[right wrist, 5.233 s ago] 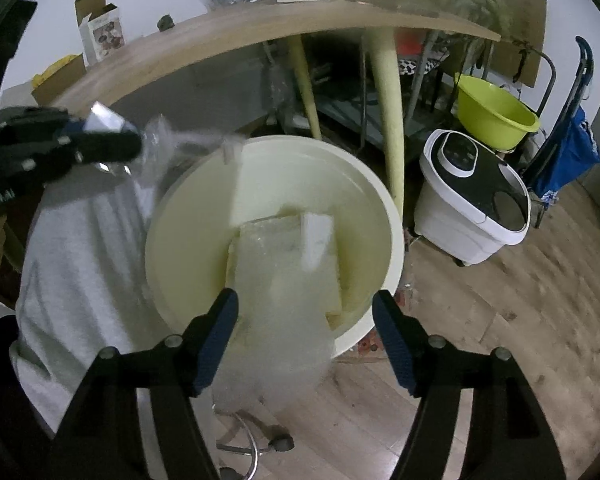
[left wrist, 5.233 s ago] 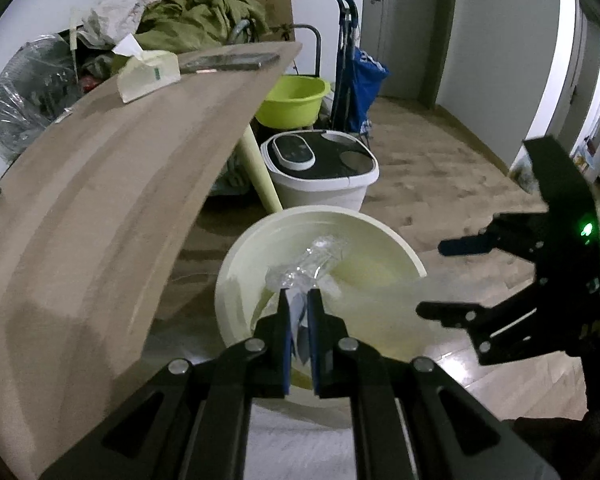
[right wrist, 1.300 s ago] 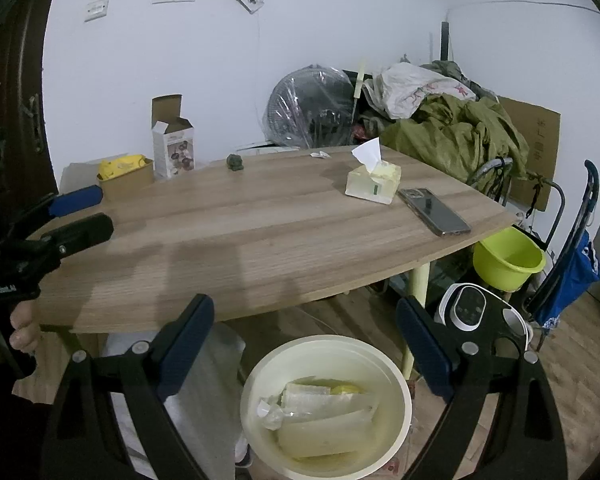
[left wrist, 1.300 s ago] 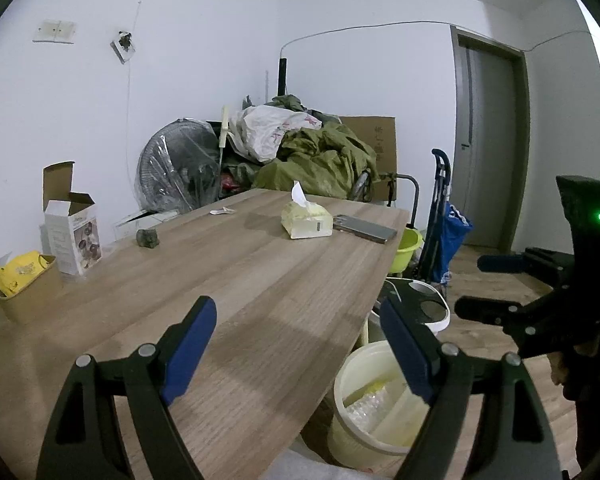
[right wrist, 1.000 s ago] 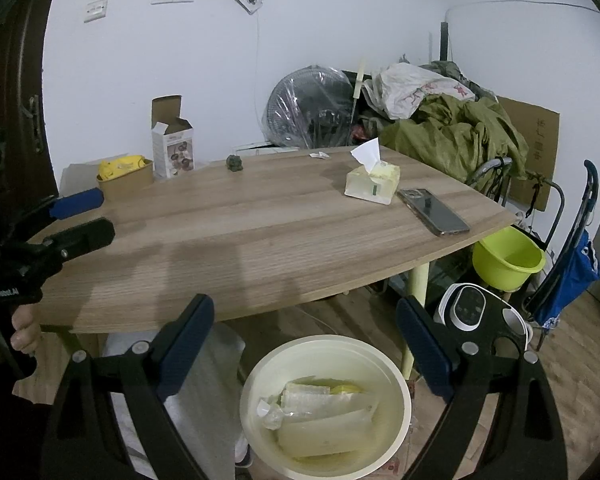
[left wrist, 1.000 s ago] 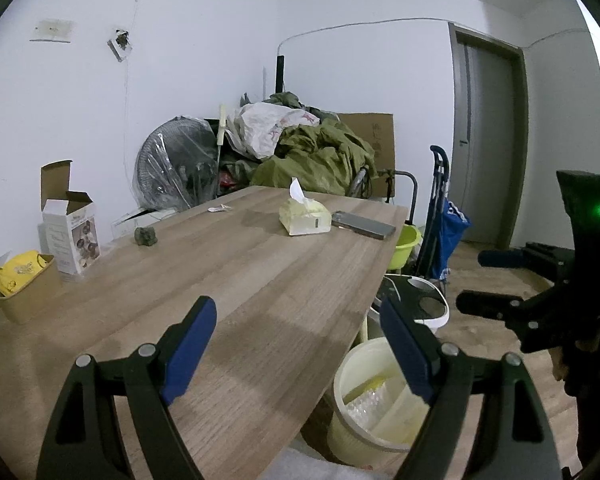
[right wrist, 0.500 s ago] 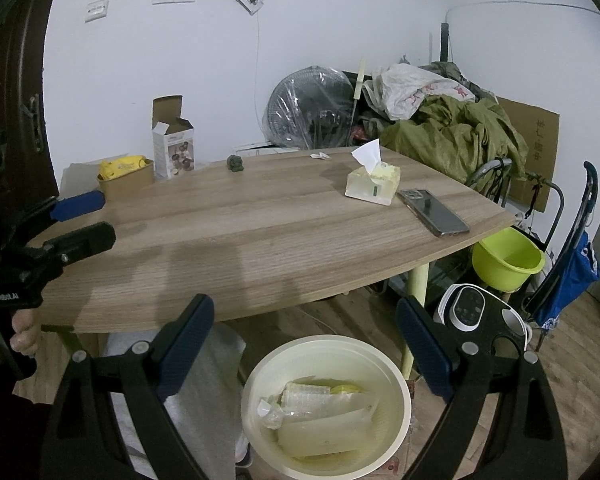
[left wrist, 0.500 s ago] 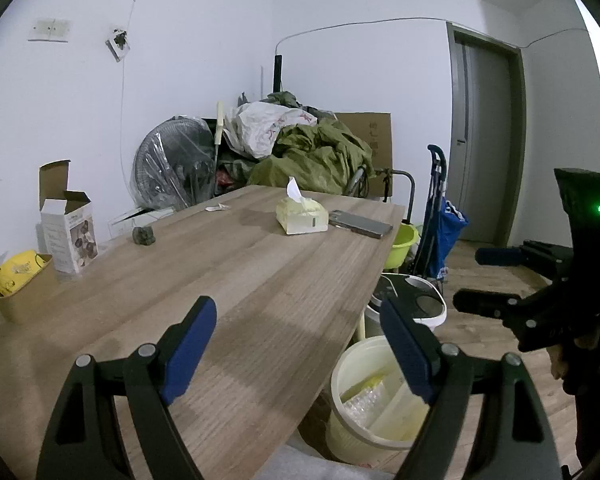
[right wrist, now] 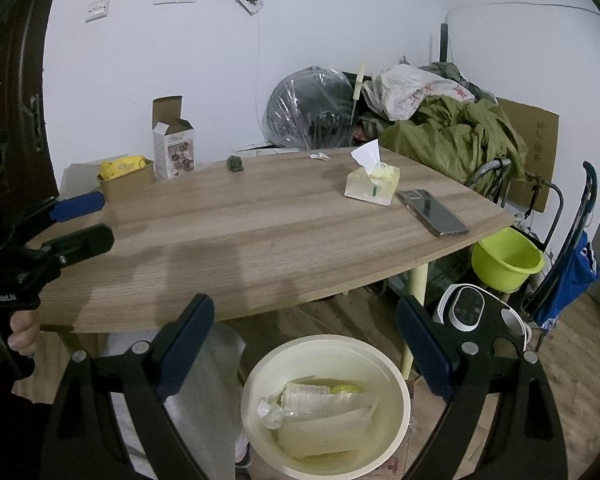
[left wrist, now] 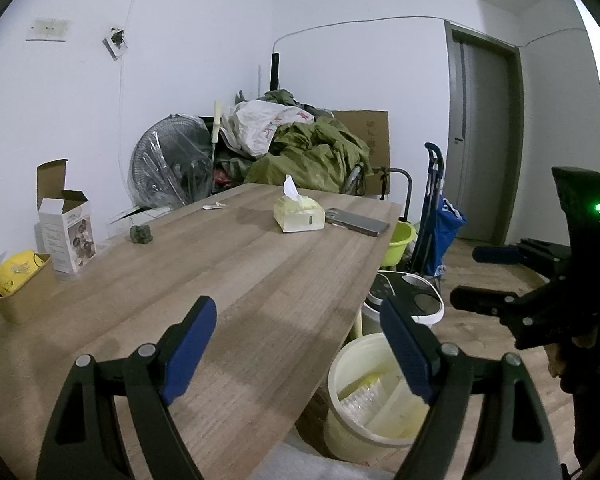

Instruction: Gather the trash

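Trash bin (left wrist: 364,412): pale yellow bucket on the floor just past the table's edge, with clear plastic wrap and a yellow scrap inside, seen from the left wrist view.
Left gripper (left wrist: 300,344): jaws spread wide, nothing between them, hovering above the near end of the table.
Right gripper from here (left wrist: 488,272): off to the right over the floor, fingers apart, green light lit on its body.
Table (left wrist: 260,280): long wood-grain top with a tissue box (left wrist: 299,216), a phone (left wrist: 358,222) just beside it, a small dark lump (left wrist: 141,234), an open carton (left wrist: 66,228) and a paper cup with yellow stuff (left wrist: 18,292).
Room: wrapped fan (left wrist: 168,168) and a heap of olive cloth (left wrist: 312,156) at the far wall, grey door on the right.

Trash bin, right wrist view (right wrist: 326,404): straight below, holding plastic bags and a crumpled wrapper (right wrist: 272,414).
Right gripper (right wrist: 304,344): wide open and empty, above the bin.
Left gripper over there (right wrist: 80,220): at the table's left edge, fingers parted.
Floor stuff: green basin (right wrist: 508,260), white appliance (right wrist: 480,312), blue trolley bag (right wrist: 572,276).
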Available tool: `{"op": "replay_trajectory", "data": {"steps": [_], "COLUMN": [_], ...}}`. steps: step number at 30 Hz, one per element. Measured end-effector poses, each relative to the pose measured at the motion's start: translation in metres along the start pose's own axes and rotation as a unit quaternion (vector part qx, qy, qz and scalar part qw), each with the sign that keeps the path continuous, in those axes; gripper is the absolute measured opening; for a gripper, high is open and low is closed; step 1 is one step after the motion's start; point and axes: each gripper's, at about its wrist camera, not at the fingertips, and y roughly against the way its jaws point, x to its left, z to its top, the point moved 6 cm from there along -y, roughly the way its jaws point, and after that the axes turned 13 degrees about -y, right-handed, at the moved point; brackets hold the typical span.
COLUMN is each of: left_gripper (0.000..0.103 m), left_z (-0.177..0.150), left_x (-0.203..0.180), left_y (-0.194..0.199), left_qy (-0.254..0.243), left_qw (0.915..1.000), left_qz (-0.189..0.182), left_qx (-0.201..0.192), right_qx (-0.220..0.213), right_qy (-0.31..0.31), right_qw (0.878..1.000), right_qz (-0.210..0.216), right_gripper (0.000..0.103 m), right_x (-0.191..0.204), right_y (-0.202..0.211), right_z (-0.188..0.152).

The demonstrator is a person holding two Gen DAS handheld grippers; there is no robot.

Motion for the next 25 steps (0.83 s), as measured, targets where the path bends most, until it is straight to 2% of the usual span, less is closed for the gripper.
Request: {"op": "replay_trajectory", "data": {"steps": [25], "left_gripper": [0.084], "left_z": [0.0053], "left_x": [-0.0053], "left_y": [-0.0027], "left_qy": [-0.004], "left_qw": [1.0000], "left_qz": [-0.005], "left_qx": [0.001], "right_qx": [0.000], "right_qy": [0.000], "right_qw": [1.000], "right_qz": [0.000], "right_gripper": [0.092], "right_x": [-0.0004], "right_y": [0.0014], "right_z": [0.0001]}}
